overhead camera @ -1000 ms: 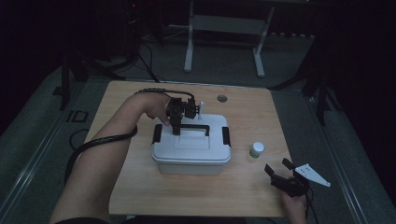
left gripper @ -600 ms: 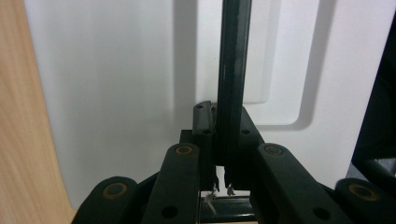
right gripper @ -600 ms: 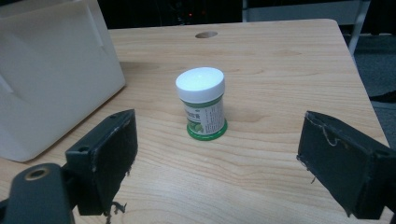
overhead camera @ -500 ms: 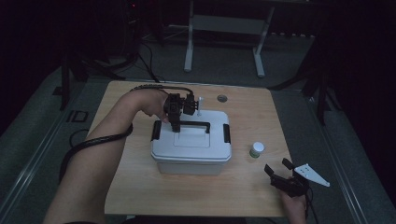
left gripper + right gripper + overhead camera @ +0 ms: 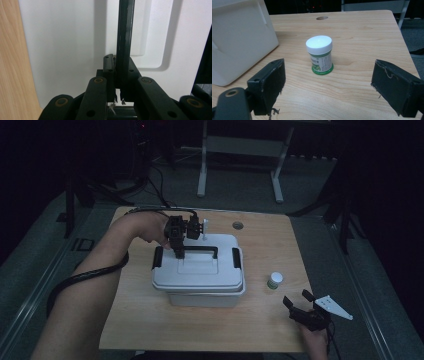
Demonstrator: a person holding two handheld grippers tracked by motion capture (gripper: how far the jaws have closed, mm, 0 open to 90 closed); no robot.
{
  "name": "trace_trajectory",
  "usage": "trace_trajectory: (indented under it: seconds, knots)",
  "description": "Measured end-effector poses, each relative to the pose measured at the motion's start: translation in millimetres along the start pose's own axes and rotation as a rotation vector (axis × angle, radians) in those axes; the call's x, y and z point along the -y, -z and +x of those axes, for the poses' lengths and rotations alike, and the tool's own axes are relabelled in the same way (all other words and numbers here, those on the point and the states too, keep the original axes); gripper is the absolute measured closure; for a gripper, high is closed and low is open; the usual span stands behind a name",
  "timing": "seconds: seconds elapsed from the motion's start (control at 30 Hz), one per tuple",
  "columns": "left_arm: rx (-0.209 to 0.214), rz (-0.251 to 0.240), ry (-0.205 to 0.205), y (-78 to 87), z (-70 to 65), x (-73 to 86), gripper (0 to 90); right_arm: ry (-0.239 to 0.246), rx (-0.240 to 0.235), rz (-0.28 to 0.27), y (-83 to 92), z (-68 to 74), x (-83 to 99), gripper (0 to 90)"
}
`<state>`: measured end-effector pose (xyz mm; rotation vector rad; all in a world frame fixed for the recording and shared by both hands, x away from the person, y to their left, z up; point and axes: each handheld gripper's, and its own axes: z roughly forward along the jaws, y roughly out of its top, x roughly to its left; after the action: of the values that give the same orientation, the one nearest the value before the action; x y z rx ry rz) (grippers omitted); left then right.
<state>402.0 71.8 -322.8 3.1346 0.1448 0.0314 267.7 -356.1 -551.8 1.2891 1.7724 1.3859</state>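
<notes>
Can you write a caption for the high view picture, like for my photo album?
Left gripper clamped on the black handle of a white box, small bottle nearby.

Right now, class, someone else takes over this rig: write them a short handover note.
Left tongs: shut on the black handle of the white box, handle raised.
Right tongs: open, holding nothing, at the table's near right corner, facing the small white-capped bottle.
Bottle stands upright on the wood, right of the box, apart from it.
Done: handle gripped. The lid looks closed, side latches seemingly down.
Left: probably open or lift the box; the bottle is untouched.
</notes>
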Motion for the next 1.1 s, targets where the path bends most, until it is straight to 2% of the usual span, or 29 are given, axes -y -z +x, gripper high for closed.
trace_trajectory:
  seconds: [0.23,0.33,0.4,0.57,0.73,0.77,1.1]
  knots:
    - [0.002,0.01,0.038,-1.6,-5.9,22.2,83.7,0.002,0.001,0.0,-0.2,0.0,0.0,11.6]
    - [0.001,0.002,0.056,0.6,-8.0,29.6,83.7,0.004,0.0,0.002,-0.2,0.4,0.0,11.6]
    - [0.001,-0.008,0.081,4.2,-11.2,42.4,83.7,0.005,0.0,0.003,-0.6,0.5,0.0,11.6]
    - [-0.019,-0.006,0.105,6.9,-15.3,60.3,83.7,0.005,0.004,0.006,-0.8,0.8,0.0,11.6]
    - [-0.014,-0.021,0.13,8.0,-18.2,75.9,83.7,0.007,0.009,0.01,-1.2,1.2,-0.1,11.6]
    - [-0.017,-0.02,0.151,8.3,-20.2,86.2,83.7,0.007,0.01,0.011,-1.3,1.3,-0.1,11.6]
    - [-0.009,-0.02,0.249,3.9,-31.4,137.8,83.7,0.017,0.017,0.017,-2.2,1.8,-0.1,11.6]
